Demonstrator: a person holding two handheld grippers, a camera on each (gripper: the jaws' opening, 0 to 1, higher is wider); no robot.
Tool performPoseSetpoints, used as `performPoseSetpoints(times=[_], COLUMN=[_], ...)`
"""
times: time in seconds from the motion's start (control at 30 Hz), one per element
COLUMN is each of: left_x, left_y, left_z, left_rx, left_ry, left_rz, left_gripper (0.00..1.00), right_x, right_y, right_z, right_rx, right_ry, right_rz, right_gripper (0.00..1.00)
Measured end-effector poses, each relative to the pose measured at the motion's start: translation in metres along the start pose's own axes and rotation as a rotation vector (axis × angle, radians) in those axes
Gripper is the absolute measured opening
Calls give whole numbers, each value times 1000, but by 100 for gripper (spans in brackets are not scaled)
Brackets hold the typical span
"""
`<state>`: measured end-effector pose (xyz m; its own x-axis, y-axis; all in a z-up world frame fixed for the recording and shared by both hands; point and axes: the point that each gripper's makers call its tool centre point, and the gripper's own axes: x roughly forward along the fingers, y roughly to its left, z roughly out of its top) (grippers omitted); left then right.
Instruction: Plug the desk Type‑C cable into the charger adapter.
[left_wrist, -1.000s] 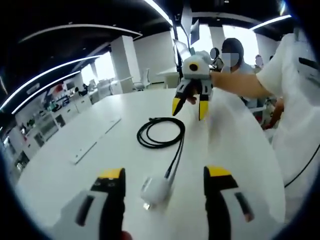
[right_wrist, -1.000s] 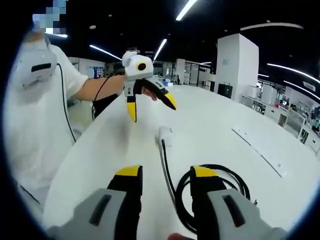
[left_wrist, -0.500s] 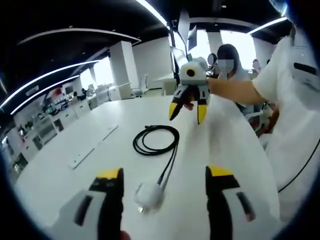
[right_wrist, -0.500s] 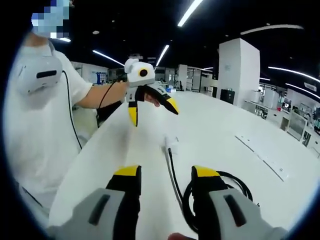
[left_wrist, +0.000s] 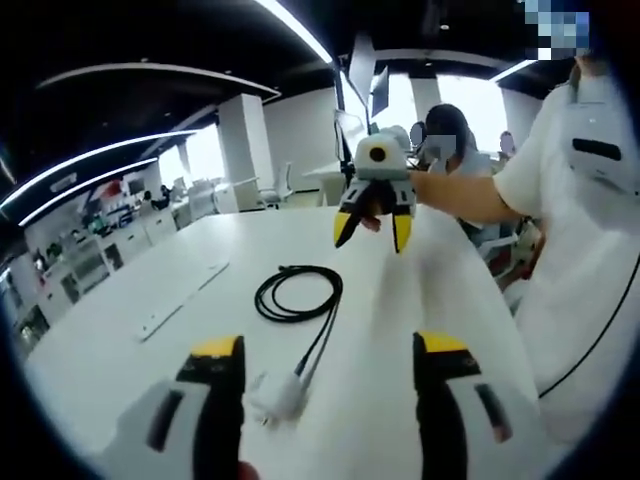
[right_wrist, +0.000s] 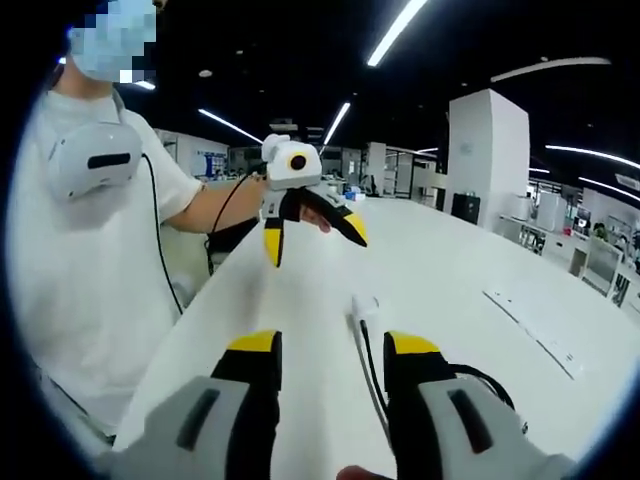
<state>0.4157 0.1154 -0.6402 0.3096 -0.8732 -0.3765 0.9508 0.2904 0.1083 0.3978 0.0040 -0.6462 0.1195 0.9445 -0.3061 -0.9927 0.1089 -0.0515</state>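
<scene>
A white charger adapter (left_wrist: 274, 396) lies on the white table (left_wrist: 120, 350), just inside my left gripper's left jaw. A black cable (left_wrist: 318, 345) runs from it to a loose coil (left_wrist: 297, 294) farther off. My left gripper (left_wrist: 330, 350) hovers open above the adapter, holding nothing. My right gripper (left_wrist: 372, 231) hangs in the air beyond the coil, also open. In the right gripper view the adapter (right_wrist: 365, 309) lies between my right gripper's (right_wrist: 333, 345) jaws, with the cable (right_wrist: 374, 370) leading toward me. The left gripper (right_wrist: 313, 240) floats above the table, jaws spread.
A long flat white strip (left_wrist: 186, 299) is set into the table to the left of the coil, also visible as the strip (right_wrist: 540, 336). The person's white shirt (right_wrist: 90, 260) stands at the table's edge. Another person (left_wrist: 450, 130) sits behind the table.
Both cameras have shifted: the adapter now sits lower and further left in the left gripper view. Both grippers stayed open. The adapter and cable did not move on the table.
</scene>
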Motion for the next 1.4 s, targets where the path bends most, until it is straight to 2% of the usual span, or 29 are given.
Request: performPoseSetpoints(times=[0.27,0.37,0.5,0.73,1.03,1.13,1.4], left_x=[-7,-10,-17,-15,-21,-22,-25], left_y=[-8,-11,-24,-40,-43,-46,-57], left_z=[5,11,17,16,16,18,21], left_rx=[3,7,3,8,-1,1,10], left_ry=[-23,-42,-72,-72,-83,-89,-97], left_rz=[-2,5,-16,-25,-21,-28,-47], left_gripper=[68,71,73,75,78,79,80], right_x=[0,1,1,2,1,2,0], right_y=[8,14,26,43,44,49,60], right_z=[8,11,16,18,18,20,28], right_rx=[-18,-22,-21,-30,-29,-26,-44], right_ry=[-11,-17,-42,-44,-45,-52,-63], right_rz=[2,10,28,45,38,51,58], right_gripper=[40,41,44,47,49,52,52])
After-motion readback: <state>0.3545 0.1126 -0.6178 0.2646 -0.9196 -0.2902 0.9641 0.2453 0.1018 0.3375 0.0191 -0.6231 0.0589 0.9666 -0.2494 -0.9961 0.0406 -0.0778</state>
